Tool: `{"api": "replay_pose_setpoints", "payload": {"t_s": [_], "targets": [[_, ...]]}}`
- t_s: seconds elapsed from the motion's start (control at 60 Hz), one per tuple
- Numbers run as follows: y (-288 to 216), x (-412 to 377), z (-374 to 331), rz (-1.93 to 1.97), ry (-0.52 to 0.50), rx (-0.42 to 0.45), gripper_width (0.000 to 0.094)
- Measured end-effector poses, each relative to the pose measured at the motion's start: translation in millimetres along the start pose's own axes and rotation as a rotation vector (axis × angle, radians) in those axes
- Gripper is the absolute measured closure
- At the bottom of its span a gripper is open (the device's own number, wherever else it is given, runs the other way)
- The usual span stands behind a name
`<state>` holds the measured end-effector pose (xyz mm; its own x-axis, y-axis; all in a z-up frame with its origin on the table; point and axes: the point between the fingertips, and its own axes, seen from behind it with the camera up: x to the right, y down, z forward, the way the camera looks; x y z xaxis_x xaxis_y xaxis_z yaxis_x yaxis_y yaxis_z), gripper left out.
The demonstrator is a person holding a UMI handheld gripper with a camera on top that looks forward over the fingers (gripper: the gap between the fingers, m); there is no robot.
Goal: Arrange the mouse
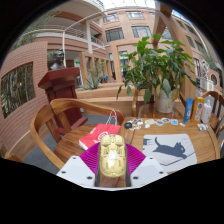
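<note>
My gripper [112, 160] is shut on a pale gold computer mouse [112, 155]. Both magenta pads [92, 159] press on its sides, and the mouse points forward along the fingers. It is held in the air above the near edge of a wooden table [195, 147]. A grey mouse mat with a black cat picture [170, 150] lies on the table just ahead and to the right of the fingers.
A red book [97, 135] lies on the table left of the fingers. A wooden chair [62, 115] stands at the left. A potted plant [157, 70] stands at the back, with small items, a blue bottle [188, 110] and a white bottle [206, 111] beside it.
</note>
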<state>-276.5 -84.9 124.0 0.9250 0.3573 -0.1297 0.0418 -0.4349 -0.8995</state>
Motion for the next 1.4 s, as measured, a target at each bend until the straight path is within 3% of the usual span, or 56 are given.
{"api": "replay_pose_setpoints", "payload": {"t_s": [0.083,0.167,0.233,0.3,0.483,0.65,0.817,0.883,0.95,0.983,1.033,1.4], "targets": [[-73.3,2.4,-24.5,0.019,-0.029,0.14,0.0592],[-120.0,25.1,-37.7,0.051,-0.028,0.219,0.0593],[-135.4,62.9,-35.1,0.049,0.029,0.248,0.0593],[-134.2,105.8,-14.3,0.039,0.12,0.22,0.0593],[-35.0,213.0,44.1,0.052,0.296,0.022,0.0592],[40.4,247.6,70.0,0.068,0.345,-0.144,0.0538],[76.2,254.8,78.8,0.083,0.346,-0.232,0.0453],[71.5,255.2,74.3,0.074,0.346,-0.221,0.0351],[64.7,254.3,63.3,0.056,0.357,-0.206,0.0129],[60.1,252.5,56.3,0.05,0.36,-0.198,0.0064],[52.2,247.7,43.6,0.041,0.356,-0.188,0.0102],[3.0,196.5,-104.5,-0.009,0.376,-0.105,0.0082]]}}
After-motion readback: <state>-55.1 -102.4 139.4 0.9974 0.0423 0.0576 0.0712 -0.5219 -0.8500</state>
